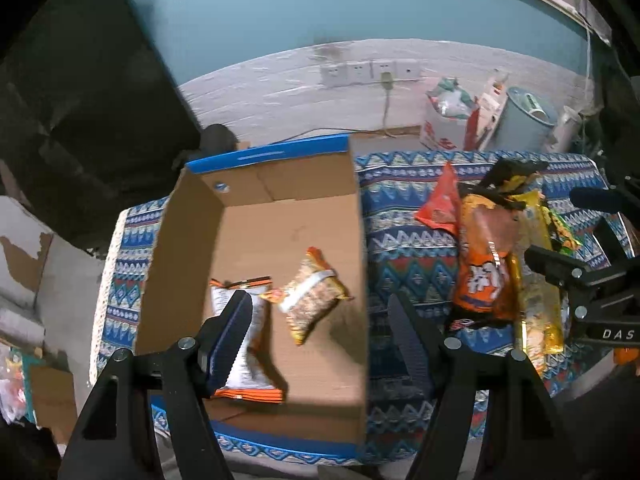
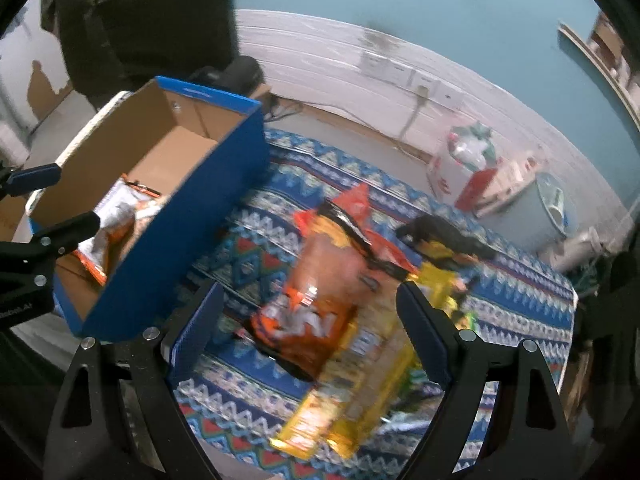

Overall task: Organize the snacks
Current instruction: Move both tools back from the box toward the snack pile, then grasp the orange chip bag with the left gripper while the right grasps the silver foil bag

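Observation:
An open cardboard box (image 1: 256, 224) with blue outer walls (image 2: 172, 240) stands on the left of a patterned cloth (image 1: 404, 208). Inside lie a white-and-orange packet (image 1: 256, 356) and a brown nut packet (image 1: 312, 296). My left gripper (image 1: 320, 336) hangs open over the box's right wall with nothing between its fingers. To the right is a pile of snacks: an orange bag (image 2: 316, 292), a yellow packet (image 2: 352, 392), a red packet (image 2: 360, 204) and a black-and-yellow one (image 2: 440, 240). My right gripper (image 2: 310, 332) stands open just above the orange bag, not touching it.
Behind the table are a white carton with red print (image 1: 440, 132), a pale blue bin (image 1: 528, 116) and wall sockets (image 1: 372, 72) with a cable. A dark cabinet (image 1: 80, 100) rises at the left. The cloth ends at the table's rounded right edge (image 2: 568, 320).

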A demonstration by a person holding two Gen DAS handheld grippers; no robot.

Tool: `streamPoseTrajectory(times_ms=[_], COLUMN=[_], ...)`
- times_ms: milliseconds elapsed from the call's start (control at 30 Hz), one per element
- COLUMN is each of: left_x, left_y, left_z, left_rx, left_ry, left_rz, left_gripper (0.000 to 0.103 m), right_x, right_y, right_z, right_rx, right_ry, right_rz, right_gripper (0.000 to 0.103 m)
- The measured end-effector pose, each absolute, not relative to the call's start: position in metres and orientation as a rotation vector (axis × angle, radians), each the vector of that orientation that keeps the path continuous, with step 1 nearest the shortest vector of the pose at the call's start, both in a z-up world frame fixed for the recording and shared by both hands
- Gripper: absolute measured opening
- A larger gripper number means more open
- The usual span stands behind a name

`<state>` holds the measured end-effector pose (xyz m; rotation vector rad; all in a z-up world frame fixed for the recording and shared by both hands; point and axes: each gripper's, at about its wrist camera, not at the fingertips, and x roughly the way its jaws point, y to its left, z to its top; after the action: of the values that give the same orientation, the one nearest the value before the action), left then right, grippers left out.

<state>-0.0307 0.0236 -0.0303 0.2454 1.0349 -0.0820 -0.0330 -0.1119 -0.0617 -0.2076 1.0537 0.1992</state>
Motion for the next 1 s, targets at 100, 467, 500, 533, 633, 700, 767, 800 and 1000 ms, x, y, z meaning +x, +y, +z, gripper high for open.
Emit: streamPoseTrajectory(times_ms=[100,467,500,533,633,700,767,800,1000], left_x=[-0.034,-0.037,-0.037,-0.036,-0.035,-0.035,-0.034,-0.034,-0.027], left_y=[0.008,-0.044,-0.047,-0.050,-0.059,-0.065,-0.071,-0.075,-0.084], left_z=[-0.031,-0.050,-0.052,-0.053,-0.058,-0.061,-0.064,-0.067,-0.080], left_rx=[0.260,0.280,0.278,0.275,0.279,0.282,0.290,0.297,0.307], left_ry=[1.035,1.097,1.103,1.109,1.120,1.130,1.141,1.143,1.166], left_rz=[-0.115,-0.224,-0.230,-0.236,-0.241,-0.246,-0.252,-0.253,-0.246], left_gripper=[0.072,0.072,0.072,0.072,0.072,0.072,0.072,0.072,0.072], right_x=[-0.039,-0.054,-0.055,-0.056,-0.059,-0.062,-0.064,-0.066,-0.071], right_y=[-0.128,-0.192,-0.197,-0.202,-0.219,-0.230,-0.243,-0.248,-0.273], right_z=[-0.063,-0.087,-0.090,-0.093,-0.104,-0.111,-0.119,-0.124,-0.154], right_rx=[-0.202,-0.167,-0.163,-0.158,-0.142,-0.126,-0.101,-0.083,0.053], right_ry=[1.059,1.128,1.136,1.144,1.172,1.194,1.223,1.241,1.336], right_rz=[0.170,0.029,0.017,0.003,-0.049,-0.085,-0.123,-0.142,-0.189], right_gripper=[0.088,0.088,0.088,0.088,0.088,0.088,0.088,0.088,0.088])
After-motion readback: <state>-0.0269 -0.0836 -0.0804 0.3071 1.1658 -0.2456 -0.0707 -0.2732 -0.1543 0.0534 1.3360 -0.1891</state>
